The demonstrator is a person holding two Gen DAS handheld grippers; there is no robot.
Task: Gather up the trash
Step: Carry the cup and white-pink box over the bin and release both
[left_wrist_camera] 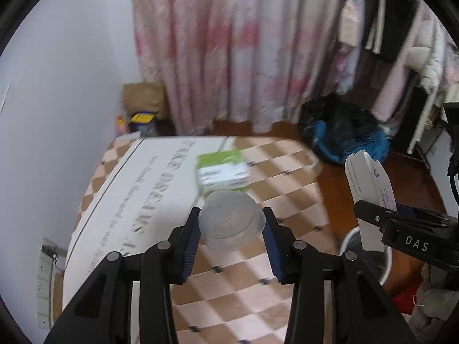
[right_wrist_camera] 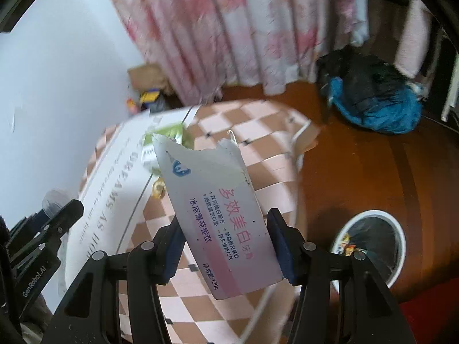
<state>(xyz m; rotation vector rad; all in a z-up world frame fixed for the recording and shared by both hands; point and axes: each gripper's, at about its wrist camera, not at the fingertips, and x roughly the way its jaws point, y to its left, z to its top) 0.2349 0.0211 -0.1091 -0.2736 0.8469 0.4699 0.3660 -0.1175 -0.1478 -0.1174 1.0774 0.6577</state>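
My left gripper [left_wrist_camera: 231, 226] is shut on a clear plastic cup [left_wrist_camera: 231, 223] and holds it above the checkered bed [left_wrist_camera: 258, 272]. My right gripper [right_wrist_camera: 225, 235] is shut on a torn white toothpaste box [right_wrist_camera: 218, 215] with pink print; the box also shows in the left wrist view [left_wrist_camera: 370, 189], held over the white trash bin [left_wrist_camera: 384, 269]. The bin [right_wrist_camera: 373, 246] stands on the wooden floor right of the bed, with a dark liner and some trash inside. A green and white package [left_wrist_camera: 222, 170] lies on the bed beyond the cup.
A pink floral curtain [left_wrist_camera: 238, 51] hangs behind the bed. A dark and blue heap of bags [left_wrist_camera: 344, 132] lies on the floor near a clothes rack [left_wrist_camera: 401, 43]. A cardboard box [left_wrist_camera: 143, 97] sits in the corner. A white cord [right_wrist_camera: 266, 301] hangs off the bed edge.
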